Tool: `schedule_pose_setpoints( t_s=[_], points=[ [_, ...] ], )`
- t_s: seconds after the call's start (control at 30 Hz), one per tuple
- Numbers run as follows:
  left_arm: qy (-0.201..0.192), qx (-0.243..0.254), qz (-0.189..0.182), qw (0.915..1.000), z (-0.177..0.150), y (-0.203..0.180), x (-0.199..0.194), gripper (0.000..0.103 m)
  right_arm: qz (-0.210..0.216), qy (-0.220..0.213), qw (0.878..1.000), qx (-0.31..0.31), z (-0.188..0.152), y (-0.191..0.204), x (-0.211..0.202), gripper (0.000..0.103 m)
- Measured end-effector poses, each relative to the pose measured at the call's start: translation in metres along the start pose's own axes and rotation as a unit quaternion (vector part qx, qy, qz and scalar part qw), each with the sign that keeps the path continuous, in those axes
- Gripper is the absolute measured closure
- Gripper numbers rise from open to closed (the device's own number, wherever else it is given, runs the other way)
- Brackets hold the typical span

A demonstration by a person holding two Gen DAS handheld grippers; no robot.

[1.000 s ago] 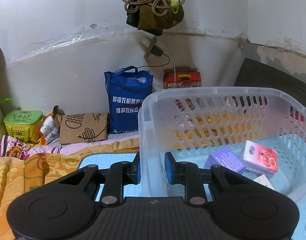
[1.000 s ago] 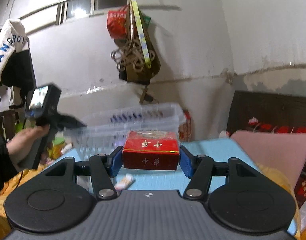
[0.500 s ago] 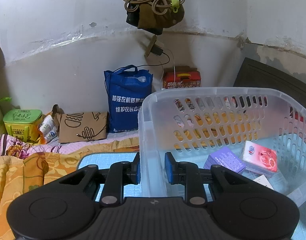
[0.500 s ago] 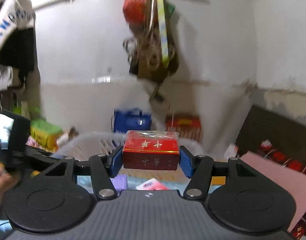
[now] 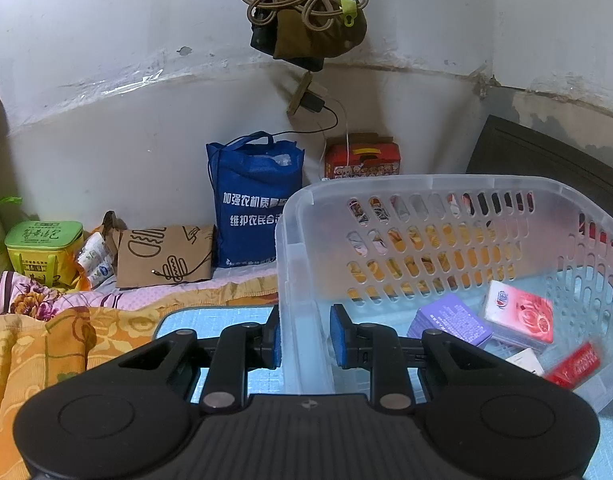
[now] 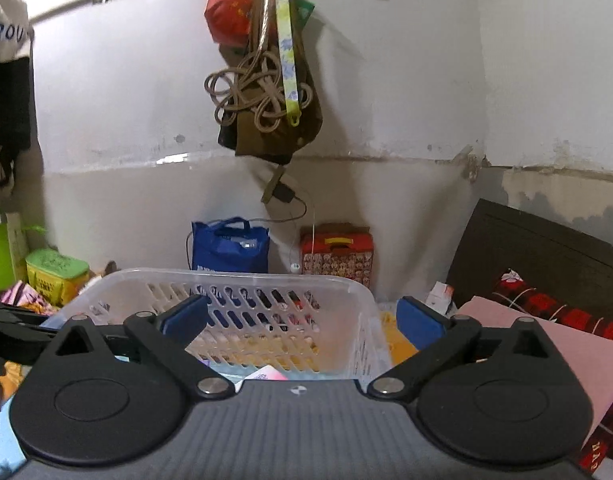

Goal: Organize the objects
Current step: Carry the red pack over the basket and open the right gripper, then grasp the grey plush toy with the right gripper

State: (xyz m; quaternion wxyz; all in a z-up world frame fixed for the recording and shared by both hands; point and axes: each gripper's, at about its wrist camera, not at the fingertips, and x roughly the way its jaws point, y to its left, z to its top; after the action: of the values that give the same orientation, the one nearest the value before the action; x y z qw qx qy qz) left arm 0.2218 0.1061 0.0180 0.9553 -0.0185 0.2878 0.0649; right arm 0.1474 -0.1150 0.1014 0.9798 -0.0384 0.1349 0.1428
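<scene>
The left gripper (image 5: 305, 338) points downward at a slant, its two blue pads (image 5: 275, 338) pinched close on the near wall of the basket (image 5: 302, 280), one pad outside and one inside. The right gripper (image 6: 302, 320) points only slightly below level, and its jaws have just been opening. They now stand spread wide with nothing between the pads (image 6: 186, 318).

Ahead of my left gripper (image 5: 305, 340), the blue fabric tote bag (image 5: 255, 204) by the wall carries white Chinese print; I read 加强农机质 above 维护农民合, the rest hidden by the basket. From my right gripper's (image 6: 302, 322) view, the white garment (image 6: 7, 40) hanging up left shows "GROU". Other packaging print is too small to read.
</scene>
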Motion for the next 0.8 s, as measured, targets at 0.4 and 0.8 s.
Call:
schedule_pose_setpoints(
  t_s=[0.4, 0.8],
  points=[
    [-0.002, 0.0, 0.005, 1.0, 0.0, -0.002, 0.001, 0.074, 0.042, 0.049, 0.998, 0.026, -0.071, -0.013, -0.05, 0.0],
    [-0.002, 0.001, 0.006, 1.0, 0.0, -0.002, 0.0, 0.074, 0.043, 0.111, 0.992, 0.051, -0.111, 0.009, -0.068, 0.0]
  ],
)
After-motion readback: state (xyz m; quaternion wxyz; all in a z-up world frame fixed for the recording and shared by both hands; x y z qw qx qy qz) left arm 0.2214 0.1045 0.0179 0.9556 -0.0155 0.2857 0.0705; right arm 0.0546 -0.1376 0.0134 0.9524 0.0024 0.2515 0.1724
